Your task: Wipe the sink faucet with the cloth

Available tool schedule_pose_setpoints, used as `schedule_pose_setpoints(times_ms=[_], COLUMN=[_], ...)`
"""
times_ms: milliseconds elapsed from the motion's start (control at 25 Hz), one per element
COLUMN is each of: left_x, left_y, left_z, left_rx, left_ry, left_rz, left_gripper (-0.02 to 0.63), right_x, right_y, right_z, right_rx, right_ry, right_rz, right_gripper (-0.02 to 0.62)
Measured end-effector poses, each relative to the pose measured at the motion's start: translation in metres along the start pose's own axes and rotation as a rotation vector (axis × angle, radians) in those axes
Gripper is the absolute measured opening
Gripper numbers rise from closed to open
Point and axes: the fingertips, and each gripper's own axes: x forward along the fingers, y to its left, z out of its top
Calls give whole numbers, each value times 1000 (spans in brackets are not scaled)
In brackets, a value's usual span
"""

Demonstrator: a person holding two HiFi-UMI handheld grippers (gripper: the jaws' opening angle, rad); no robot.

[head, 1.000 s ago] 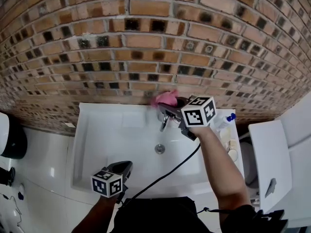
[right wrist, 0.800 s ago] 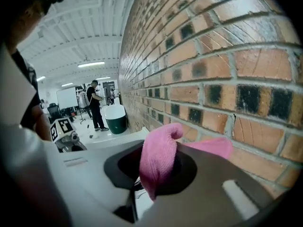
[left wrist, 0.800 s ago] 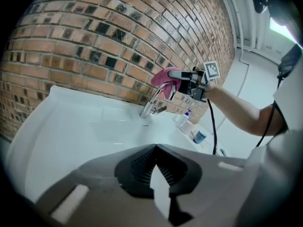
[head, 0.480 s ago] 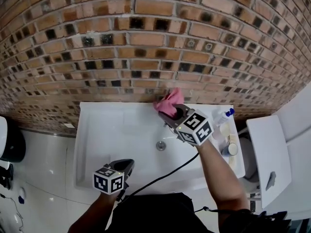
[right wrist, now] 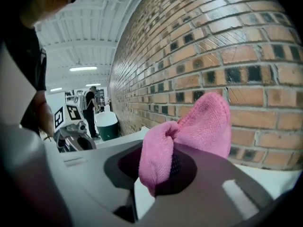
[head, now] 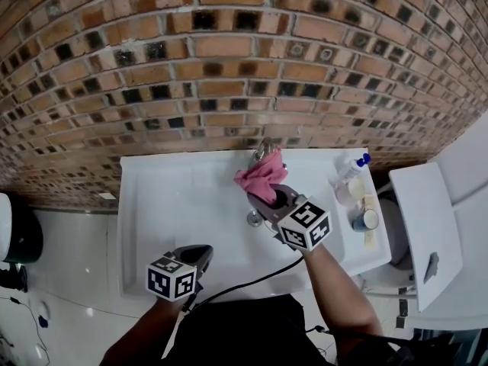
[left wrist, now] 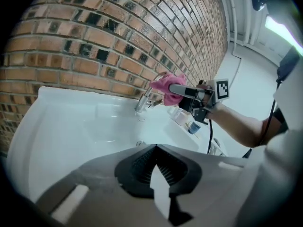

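Right hand-held gripper (head: 267, 195) has pulled back from the brick wall (head: 229, 67) toward me over the last second, dragging the cloth (head: 259, 175) off the back of the faucet (head: 264, 150) and out over the basin. Its jaws are pinched on the pink cloth, which bunches out ahead of the tips. The faucet's top now pokes out just past the cloth on the wall side, touching it or nearly so; I can't tell which. The spout's long axis looks to run from the wall out toward me, roughly in line with this gripper, so I reckon the next stroke goes forward along it. Left hand-held gripper (head: 200, 255) sits at the front rim of the sink (head: 175, 197), jaws pressed together on nothing, well apart from the faucet. Right does the work.
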Motion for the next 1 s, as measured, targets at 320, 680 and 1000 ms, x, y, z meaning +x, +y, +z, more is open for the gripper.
schedule_pose_setpoints(times_ms=[320,680,1000], left_x=[13,21,24], left_y=[9,23,36], left_z=[-9,-8,-8], left_rx=[-30,-71,-118], left_ry=[55,59,60], left_rz=[-12,11,33], left_gripper=[5,5,5], right_x=[11,40,65], right_y=[-2,-35,-75], right_z=[-43,-103,-112], right_rx=[321,604,967], right_ry=[-131,-120,-284], right_rz=[57,22,-21], right_gripper=[45,46,46])
